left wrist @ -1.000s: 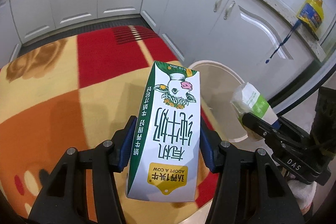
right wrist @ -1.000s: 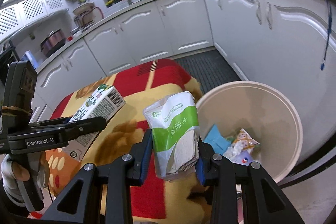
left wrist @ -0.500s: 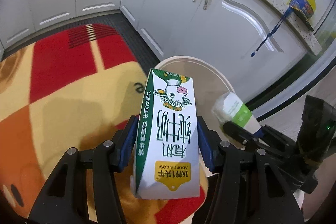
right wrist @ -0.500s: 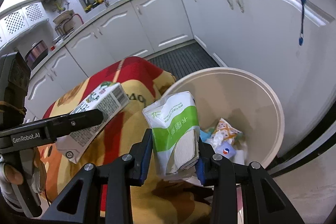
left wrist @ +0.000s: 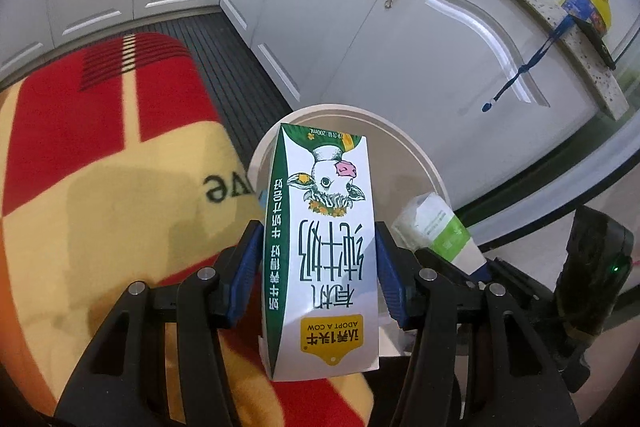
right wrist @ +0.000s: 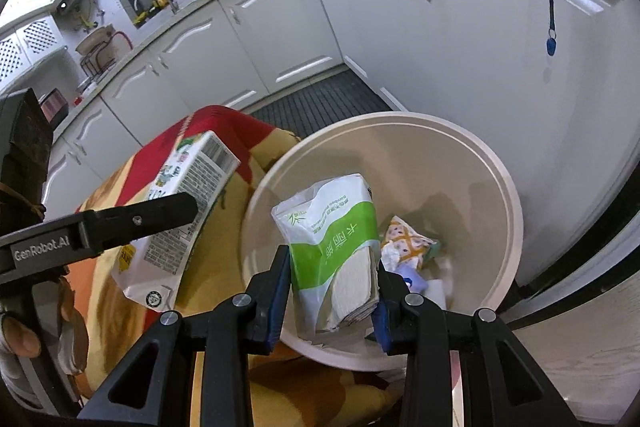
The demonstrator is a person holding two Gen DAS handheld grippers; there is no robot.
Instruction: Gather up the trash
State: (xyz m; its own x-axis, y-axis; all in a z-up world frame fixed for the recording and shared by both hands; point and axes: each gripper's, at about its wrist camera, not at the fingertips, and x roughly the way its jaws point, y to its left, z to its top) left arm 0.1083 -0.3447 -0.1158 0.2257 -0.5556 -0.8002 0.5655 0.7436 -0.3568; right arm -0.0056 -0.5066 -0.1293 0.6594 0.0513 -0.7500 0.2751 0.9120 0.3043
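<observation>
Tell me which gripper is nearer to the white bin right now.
Right. The right gripper holds the tissue pack over the white bin's opening. The left gripper holds the milk carton beside the rim, still above the blanket.

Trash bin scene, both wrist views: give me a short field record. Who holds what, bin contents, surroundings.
left gripper: shut on milk carton, carton in front of the bin
right gripper: shut on tissue pack, pack over the bin opening
trash bin: white, round, open top, beside the cabinets
bin contents: patterned wrapper and a few other scraps at the bottom
blanket: red, orange and yellow, next to the bin
cabinets: white doors, shut
task state: neither item released yet
</observation>
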